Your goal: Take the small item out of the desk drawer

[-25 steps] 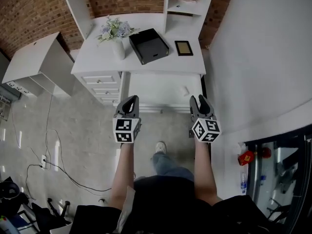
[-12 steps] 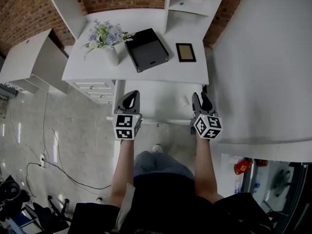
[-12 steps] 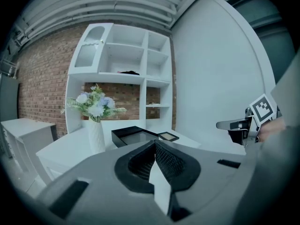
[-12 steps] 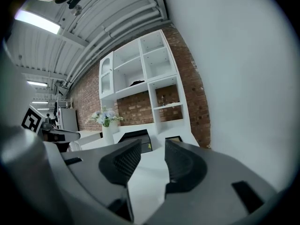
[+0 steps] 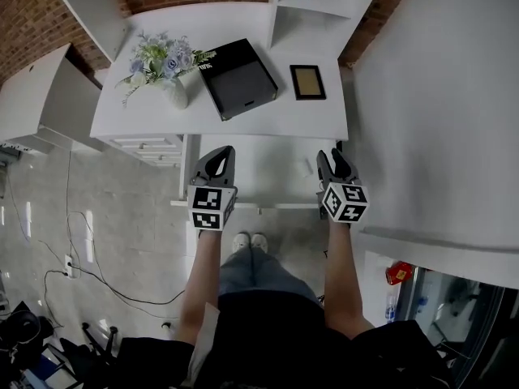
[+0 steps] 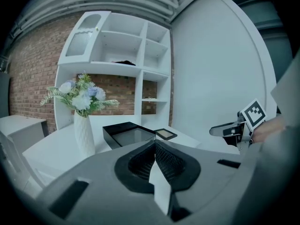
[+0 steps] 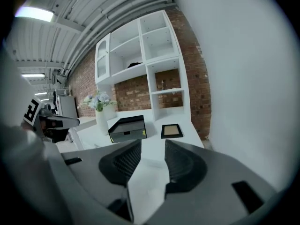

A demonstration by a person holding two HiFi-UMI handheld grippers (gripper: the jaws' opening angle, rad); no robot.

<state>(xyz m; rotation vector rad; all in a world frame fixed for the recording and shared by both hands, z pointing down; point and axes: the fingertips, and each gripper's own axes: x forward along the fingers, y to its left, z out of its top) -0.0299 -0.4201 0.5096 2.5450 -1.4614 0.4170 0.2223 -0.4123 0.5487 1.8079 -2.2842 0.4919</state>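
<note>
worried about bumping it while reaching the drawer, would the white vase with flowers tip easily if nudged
Probably yes: the vase looks tall and narrow, with a wide bouquet spreading above it, so it seems top-heavy. It looks like white ceramic, so it is likely rigid but fragile.

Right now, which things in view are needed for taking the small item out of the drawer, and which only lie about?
For the job: the open desk drawer, the small item inside it, the left gripper, the right gripper.

Lying about: the vase of flowers, the black tray, the picture frame, all on the desktop.
</note>
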